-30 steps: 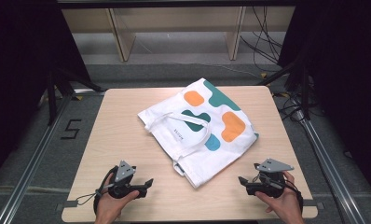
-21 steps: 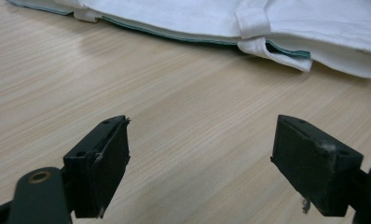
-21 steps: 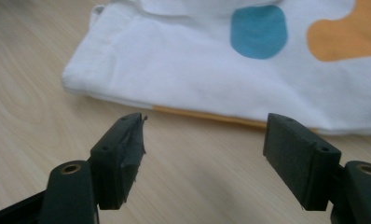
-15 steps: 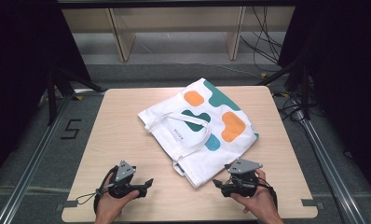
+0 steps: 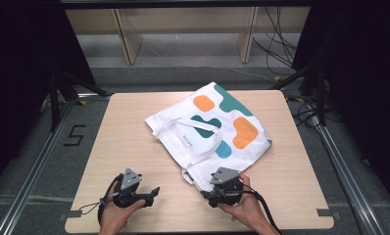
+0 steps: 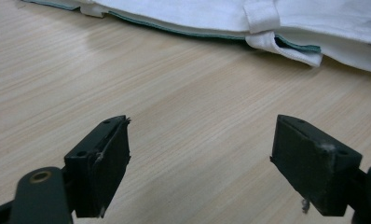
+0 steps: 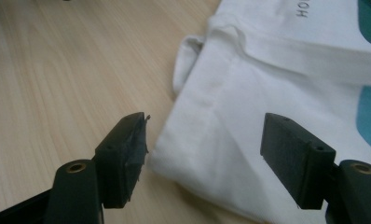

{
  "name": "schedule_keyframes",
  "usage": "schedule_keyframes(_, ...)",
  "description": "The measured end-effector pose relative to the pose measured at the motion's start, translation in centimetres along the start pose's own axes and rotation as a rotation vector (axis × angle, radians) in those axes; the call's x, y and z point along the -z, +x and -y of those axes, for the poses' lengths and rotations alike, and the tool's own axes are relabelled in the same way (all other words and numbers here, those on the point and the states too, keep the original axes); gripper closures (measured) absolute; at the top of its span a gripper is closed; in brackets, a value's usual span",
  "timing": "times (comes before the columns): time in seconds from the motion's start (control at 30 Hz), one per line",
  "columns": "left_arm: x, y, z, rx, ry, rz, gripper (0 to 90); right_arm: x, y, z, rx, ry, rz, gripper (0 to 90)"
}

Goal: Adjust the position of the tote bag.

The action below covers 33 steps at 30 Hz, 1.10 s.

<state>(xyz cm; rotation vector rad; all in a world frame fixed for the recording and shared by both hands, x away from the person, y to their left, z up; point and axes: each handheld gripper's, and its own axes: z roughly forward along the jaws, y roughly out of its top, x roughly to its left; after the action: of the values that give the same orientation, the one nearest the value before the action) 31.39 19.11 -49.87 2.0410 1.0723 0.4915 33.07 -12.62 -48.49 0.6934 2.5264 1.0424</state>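
A white cloth tote bag [image 5: 217, 132] with orange, teal and blue blobs printed on it lies flat on the light wooden table [image 5: 129, 132], a little turned, so that one corner points to you. Its white handles [image 5: 193, 134] lie on top of the bag, on the side facing your left hand.

Your right gripper [image 5: 208, 195] is at the bag's near corner. In the right gripper view [image 7: 204, 154] its fingers [image 7: 125, 154] stand wide apart, and they have just been closing a little. The corner of the bag lies between them, but the pads do not press on the cloth, so you hold nothing with it.

Your left gripper [image 5: 154, 193] is over bare table, near the bag's near corner and on the side away from your right gripper. In the left gripper view [image 6: 200, 163] its fingers [image 6: 104, 163] are also wide open and empty; the folded edge of the bag [image 6: 286, 42], with a thin teal line along the hem, lies beyond them and does not touch them.
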Motion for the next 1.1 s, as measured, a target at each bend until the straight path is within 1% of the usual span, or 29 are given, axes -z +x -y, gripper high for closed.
schedule_keyframes(0.03, -0.1, -0.1, 0.0, 0.016, -0.013, -0.004, 18.4, -0.3, 0.1, -0.3, 0.026, -0.001, 0.001, 33.1)
schedule_keyframes(0.07, 0.0, 0.0, 0.0, -0.004, 0.003, 0.001, 18.4, -0.5, 0.4, -0.5, 0.026, 0.012, 0.008, 35.8)
schedule_keyframes(0.1, -0.2, -0.2, 0.0, 0.015, -0.017, -0.007, 18.4, -0.8, 0.5, -0.7, 0.039, 0.009, 0.022, 37.6)
schedule_keyframes(0.13, 0.0, -0.1, 0.0, 0.001, -0.001, 0.002, 18.4, -1.0, 0.6, -0.8, 0.059, 0.021, 0.032, 39.0)
schedule_keyframes(0.2, -0.1, -0.1, 0.0, 0.000, -0.002, 0.002, 18.4, -1.4, 0.8, -0.9, 0.077, 0.038, 0.025, 50.2)
schedule_keyframes(0.23, 0.0, -0.1, 0.0, -0.001, -0.001, 0.002, 18.4, -1.6, 0.9, -0.8, 0.097, 0.052, 0.024, 51.1)
schedule_keyframes(0.3, -0.1, -0.1, 0.0, 0.013, -0.007, -0.002, 18.4, -1.8, 1.0, -0.6, 0.104, 0.084, 0.031, 56.9)
schedule_keyframes(0.33, -0.1, -0.2, 0.0, 0.022, -0.012, 0.003, 18.4, -1.8, 1.1, -0.4, 0.110, 0.094, 0.030, 58.7)
schedule_keyframes(0.37, 0.0, -0.1, 0.0, 0.003, -0.004, 0.006, 18.4, -1.8, 1.3, -0.4, 0.120, 0.099, 0.036, 62.9)
schedule_keyframes(0.4, -0.1, -0.1, 0.0, 0.009, -0.018, 0.002, 18.4, -1.5, 1.2, -0.3, 0.141, 0.111, 0.045, 68.6)
schedule_keyframes(0.43, 0.1, -0.1, 0.0, -0.001, -0.007, 0.004, 18.4, -1.2, 1.2, -0.2, 0.155, 0.103, 0.052, 72.5)
schedule_keyframes(0.47, 0.1, 0.0, 0.0, 0.004, -0.006, 0.003, 18.5, -0.8, 1.1, -0.1, 0.173, 0.113, 0.056, 75.3)
schedule_keyframes(0.5, 0.1, -0.1, 0.1, 0.016, -0.018, -0.004, 18.5, -0.4, 1.0, 0.1, 0.174, 0.120, 0.060, 77.0)
schedule_keyframes(0.53, 0.2, 0.1, 0.0, 0.002, -0.009, -0.001, 18.5, 0.1, 0.8, 0.4, 0.175, 0.134, 0.064, 78.0)
schedule_keyframes(0.57, 0.2, 0.1, 0.1, 0.006, -0.010, -0.007, 18.5, 0.6, 0.7, 0.8, 0.153, 0.134, 0.058, 78.6)
schedule_keyframes(0.63, 0.2, 0.1, 0.1, 0.013, -0.014, -0.002, 18.5, 1.7, -0.2, 1.7, 0.146, 0.145, 0.077, 80.3)
schedule_keyframes(0.67, 0.1, 0.0, 0.1, 0.027, -0.019, 0.000, 18.5, 2.2, -0.5, 2.1, 0.134, 0.142, 0.075, 81.3)
schedule_keyframes(0.7, 0.2, 0.1, 0.1, 0.015, -0.017, -0.002, 18.5, 2.8, -0.9, 2.6, 0.146, 0.139, 0.073, 82.3)
schedule_keyframes(0.73, 0.2, 0.2, 0.1, 0.011, -0.018, -0.004, 18.6, 3.3, -1.3, 3.0, 0.138, 0.145, 0.077, 83.1)
schedule_keyframes(0.77, 0.2, 0.2, 0.1, 0.008, -0.012, -0.005, 18.6, 4.0, -1.5, 3.5, 0.107, 0.153, 0.095, 84.1)
schedule_keyframes(0.8, 0.2, 0.1, 0.1, 0.020, -0.020, -0.007, 18.6, 4.6, -1.9, 4.0, 0.117, 0.147, 0.123, 85.2)
schedule_keyframes(0.83, 0.2, 0.2, 0.1, 0.018, -0.018, -0.010, 18.6, 5.1, -2.6, 4.5, 0.139, 0.138, 0.138, 85.8)
schedule_keyframes(0.87, 0.2, 0.2, 0.1, 0.019, -0.018, -0.010, 18.6, 5.7, -3.0, 5.0, 0.114, 0.138, 0.160, 86.3)
schedule_keyframes(0.9, 0.2, 0.2, 0.1, 0.033, -0.013, -0.008, 18.6, 6.5, -3.5, 5.6, 0.108, 0.137, 0.162, 86.7)
schedule_keyframes(0.93, 0.2, 0.3, 0.0, 0.010, -0.008, -0.017, 18.6, 7.1, -4.0, 6.1, 0.105, 0.134, 0.174, 86.9)
schedule_keyframes(0.97, 0.1, 0.5, 0.0, 0.011, 0.000, -0.012, 18.6, 7.6, -4.4, 6.6, 0.090, 0.135, 0.185, 87.2)
schedule_keyframes(1.0, -0.2, 0.5, -0.1, 0.033, -0.009, -0.021, 18.8, 8.2, -4.7, 7.1, 0.055, 0.134, 0.198, 87.3)
schedule_keyframes(1.07, -0.6, 0.9, -0.5, 0.022, 0.006, -0.044, 19.1, 9.0, -5.5, 7.8, 0.041, 0.131, 0.213, 87.7)
schedule_keyframes(1.1, -0.8, 1.2, -0.7, 0.005, 0.019, -0.058, 19.3, 9.3, -6.0, 8.1, 0.047, 0.125, 0.221, 87.9)
